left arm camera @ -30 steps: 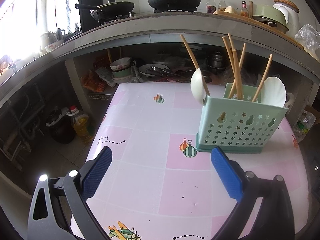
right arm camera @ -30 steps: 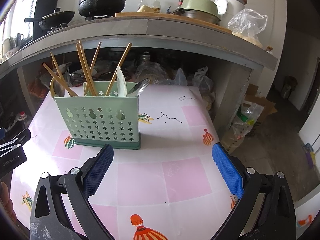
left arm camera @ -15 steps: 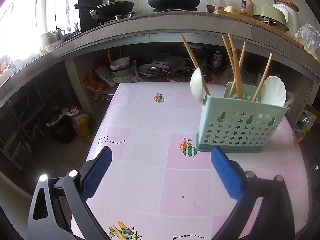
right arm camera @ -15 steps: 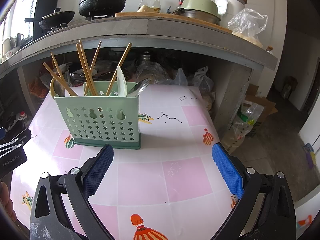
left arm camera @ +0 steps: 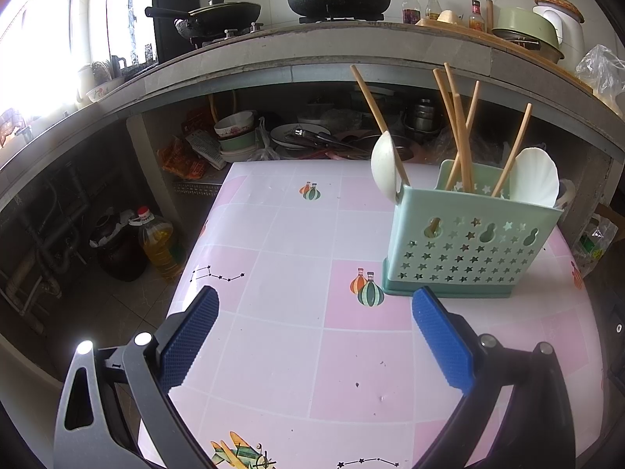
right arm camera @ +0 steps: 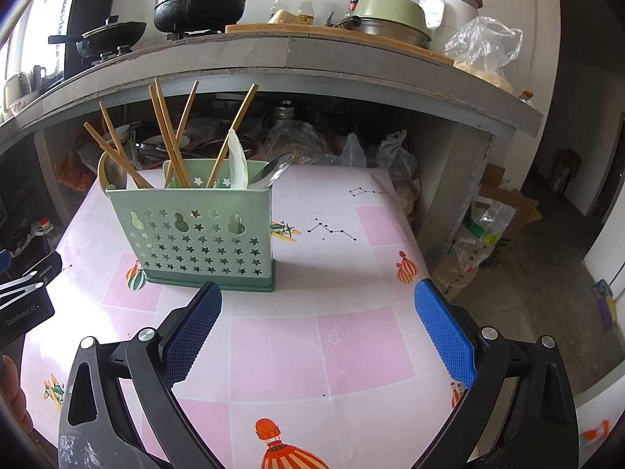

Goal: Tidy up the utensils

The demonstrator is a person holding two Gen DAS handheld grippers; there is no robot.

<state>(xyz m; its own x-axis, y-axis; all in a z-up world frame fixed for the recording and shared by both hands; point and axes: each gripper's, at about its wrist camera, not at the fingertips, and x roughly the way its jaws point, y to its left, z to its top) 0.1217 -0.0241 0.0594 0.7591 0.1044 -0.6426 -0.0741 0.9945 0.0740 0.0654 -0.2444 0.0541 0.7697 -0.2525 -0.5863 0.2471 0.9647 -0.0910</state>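
Note:
A green utensil holder [left arm camera: 465, 242] with star cut-outs stands upright on the pink-and-white table [left arm camera: 297, 258]; it also shows in the right wrist view [right arm camera: 203, 234]. It holds several wooden chopsticks [left arm camera: 461, 133], white spoons [left arm camera: 535, 176] and a metal spoon [right arm camera: 273, 174]. My left gripper [left arm camera: 314, 332] is open and empty, low over the table, in front and left of the holder. My right gripper [right arm camera: 318, 328] is open and empty, in front and right of the holder.
A concrete counter [left arm camera: 312, 51] overhangs the table's far edge, with pots and bottles on top and dishes [left arm camera: 300, 136] below. An oil bottle [left arm camera: 156, 242] stands on the floor at left. Plastic bags [right arm camera: 480, 234] sit on the floor at right. The left gripper's body [right arm camera: 23, 293] shows in the right wrist view.

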